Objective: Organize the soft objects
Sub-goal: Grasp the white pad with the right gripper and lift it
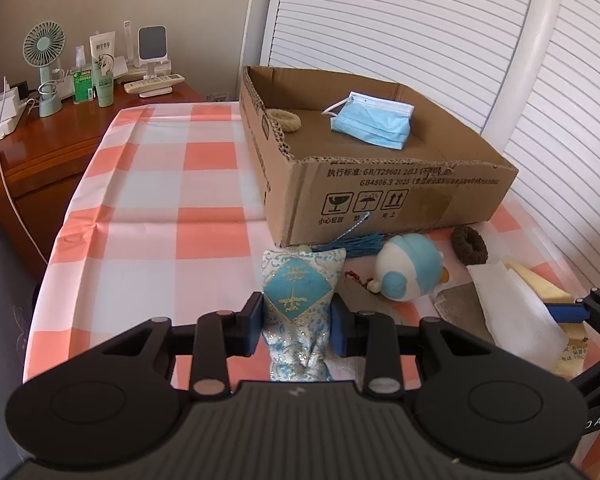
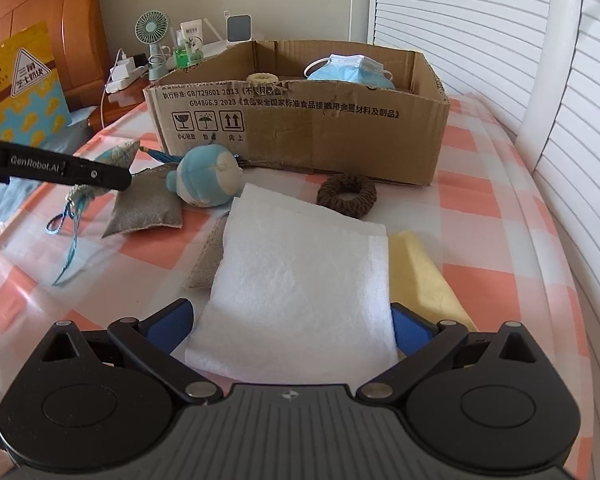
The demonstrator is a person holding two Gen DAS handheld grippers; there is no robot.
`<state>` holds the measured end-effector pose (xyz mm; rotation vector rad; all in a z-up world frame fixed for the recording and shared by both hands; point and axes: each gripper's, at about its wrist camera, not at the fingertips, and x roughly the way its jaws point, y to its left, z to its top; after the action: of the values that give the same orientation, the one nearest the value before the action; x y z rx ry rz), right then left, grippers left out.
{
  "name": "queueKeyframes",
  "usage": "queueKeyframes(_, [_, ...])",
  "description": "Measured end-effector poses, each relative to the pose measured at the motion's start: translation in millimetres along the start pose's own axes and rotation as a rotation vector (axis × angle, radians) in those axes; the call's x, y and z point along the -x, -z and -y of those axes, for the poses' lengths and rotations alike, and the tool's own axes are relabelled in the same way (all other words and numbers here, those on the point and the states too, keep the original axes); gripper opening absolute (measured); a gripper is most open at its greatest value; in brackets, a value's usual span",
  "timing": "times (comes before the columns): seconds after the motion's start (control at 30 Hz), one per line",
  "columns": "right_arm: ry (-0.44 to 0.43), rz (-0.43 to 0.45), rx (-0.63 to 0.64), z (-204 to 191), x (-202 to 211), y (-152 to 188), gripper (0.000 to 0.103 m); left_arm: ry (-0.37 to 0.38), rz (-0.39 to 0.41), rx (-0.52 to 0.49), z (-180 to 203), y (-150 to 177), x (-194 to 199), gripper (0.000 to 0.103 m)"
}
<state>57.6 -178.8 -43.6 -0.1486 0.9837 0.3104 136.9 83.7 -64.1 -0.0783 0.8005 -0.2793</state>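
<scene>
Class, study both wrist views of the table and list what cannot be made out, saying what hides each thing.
- Box floor, right wrist view: hidden by its front wall; only the tops of the mask and beige ring show.
- Sachet lower end, left wrist view: hidden behind the left gripper.
- Yellow cloth, right wrist view: partly under the white towel.
- Bottle labels, left wrist view: too small to read.
</scene>
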Motion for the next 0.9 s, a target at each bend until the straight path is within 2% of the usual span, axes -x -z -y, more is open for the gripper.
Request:
queueKeyframes(0.27, [-0.036, 0.0, -0.072, 14.3, -4.9, -13.5, 0.101, 0.004, -0.006, -0.005, 0.7, -0.1, -2.5, 0.032])
queueKeyframes(0.5, [0.014, 0.0, -0.023, 7.1, -1.0, -14.4, 0.08, -0.003, -0.009, -0.007, 0.0, -1.2, -4.2, 0.032])
queueKeyframes(0.9, [0.018, 0.019, 0.014, 1.7, 14.4, -16.6, 0.044, -0.004, 0.002, -0.03, 2.8, -1.9, 3.1, 0.032])
